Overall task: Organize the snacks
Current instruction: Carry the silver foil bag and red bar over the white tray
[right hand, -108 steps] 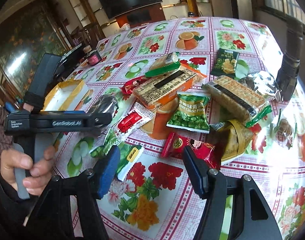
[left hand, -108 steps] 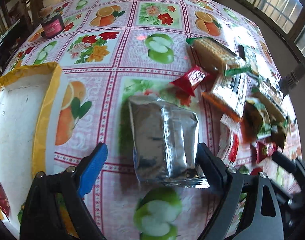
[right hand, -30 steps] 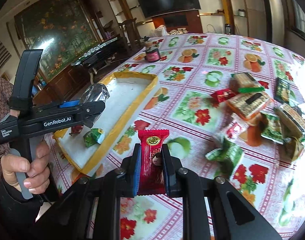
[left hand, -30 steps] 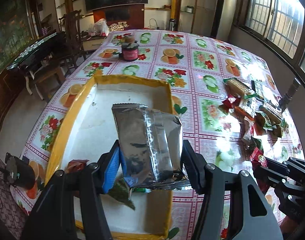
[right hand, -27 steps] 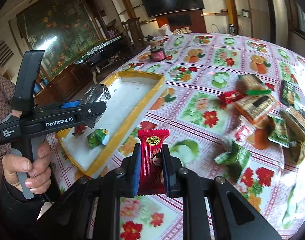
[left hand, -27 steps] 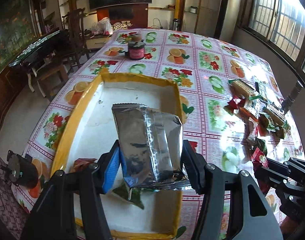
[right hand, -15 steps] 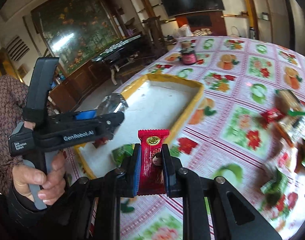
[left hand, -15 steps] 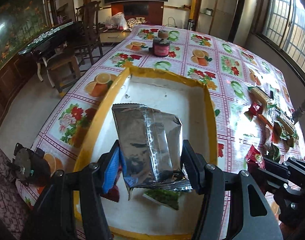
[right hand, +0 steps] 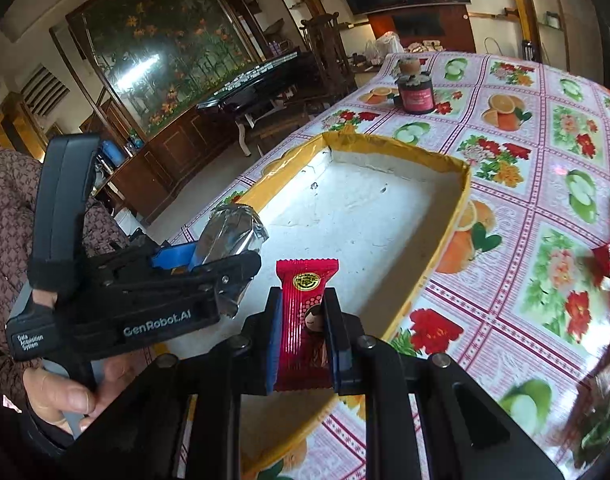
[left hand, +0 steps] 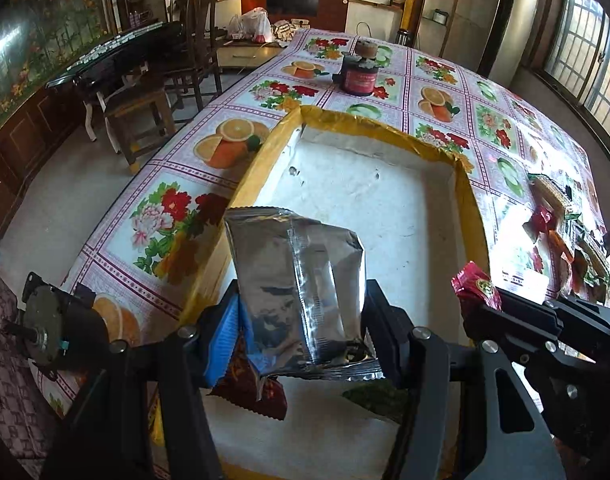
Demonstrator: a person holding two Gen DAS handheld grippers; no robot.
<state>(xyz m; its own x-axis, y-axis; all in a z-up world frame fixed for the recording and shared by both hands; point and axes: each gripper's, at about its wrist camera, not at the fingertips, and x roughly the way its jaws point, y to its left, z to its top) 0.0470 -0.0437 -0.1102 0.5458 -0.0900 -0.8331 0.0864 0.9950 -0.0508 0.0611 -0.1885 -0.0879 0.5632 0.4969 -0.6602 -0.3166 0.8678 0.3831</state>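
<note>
Left hand-held gripper [left hand: 301, 332] clamps silver packet [left hand: 297, 280] over tray [left hand: 471, 200]; right hand-held gripper [right hand: 303, 344] pinches red snack [right hand: 305, 312].

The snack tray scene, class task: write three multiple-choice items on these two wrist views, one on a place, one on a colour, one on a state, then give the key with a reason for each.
1. Where does the dark jar stand?
A. inside the tray
B. on the tablecloth beyond the tray's far end
C. on the wooden chair

2. What colour is the tray's rim?
A. yellow
B. blue
C. green

3. What is the state of the right claw?
A. wide open and empty
B. shut on a silver packet
C. shut on a red packet

Key: 1 B, the jar sits on the flowered tablecloth past the tray's far wall. 2 A, a yellow band runs round the white tray. 3 C, both pads press the red packet; the silver packet is held in the left claw.
</note>
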